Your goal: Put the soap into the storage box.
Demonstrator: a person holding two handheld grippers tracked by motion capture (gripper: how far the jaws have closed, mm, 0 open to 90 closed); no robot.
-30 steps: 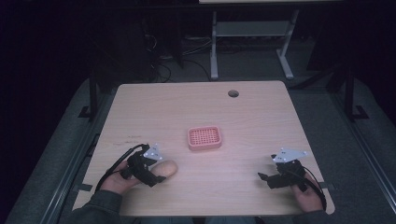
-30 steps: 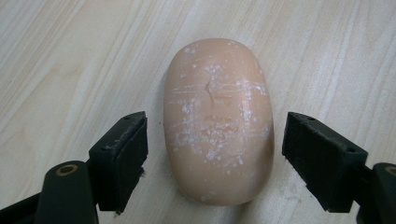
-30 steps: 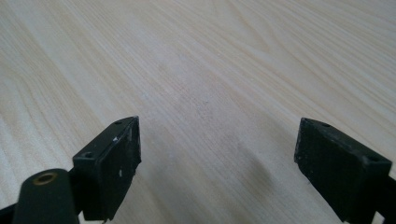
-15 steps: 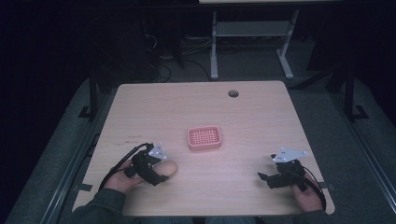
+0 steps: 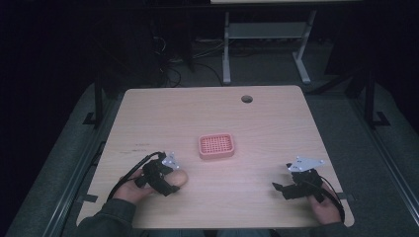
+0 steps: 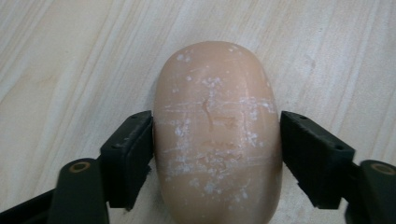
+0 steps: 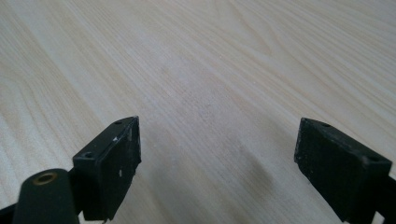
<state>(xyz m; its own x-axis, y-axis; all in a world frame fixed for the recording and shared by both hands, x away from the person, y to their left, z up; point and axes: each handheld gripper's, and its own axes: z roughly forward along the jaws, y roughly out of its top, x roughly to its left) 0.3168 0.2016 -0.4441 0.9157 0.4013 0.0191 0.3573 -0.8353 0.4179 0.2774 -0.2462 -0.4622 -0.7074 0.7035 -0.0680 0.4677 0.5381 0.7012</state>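
A peach-coloured bar of soap (image 6: 217,140) with white scuffs lies on the wooden table (image 5: 212,113), near its front left (image 5: 180,178). My left gripper (image 5: 172,182) has its two black jaws pressed against the bar's sides, shut on it (image 6: 217,156). A pink slotted soap dish (image 5: 216,146) sits at the table's middle, apart from the bar and to its far right. At the front right, my right gripper (image 5: 279,189) rests low over bare wood, open with nothing between its jaws (image 7: 217,163).
A round cable hole (image 5: 246,98) is near the table's far edge. Behind the table stands a grey metal frame (image 5: 267,34) on a dark floor. Black cables trail from both grippers toward the front edge.
My left gripper has slid forward over the bar of soap, which now shows less beyond it, and its jaws have come against it. The right gripper has stayed put.
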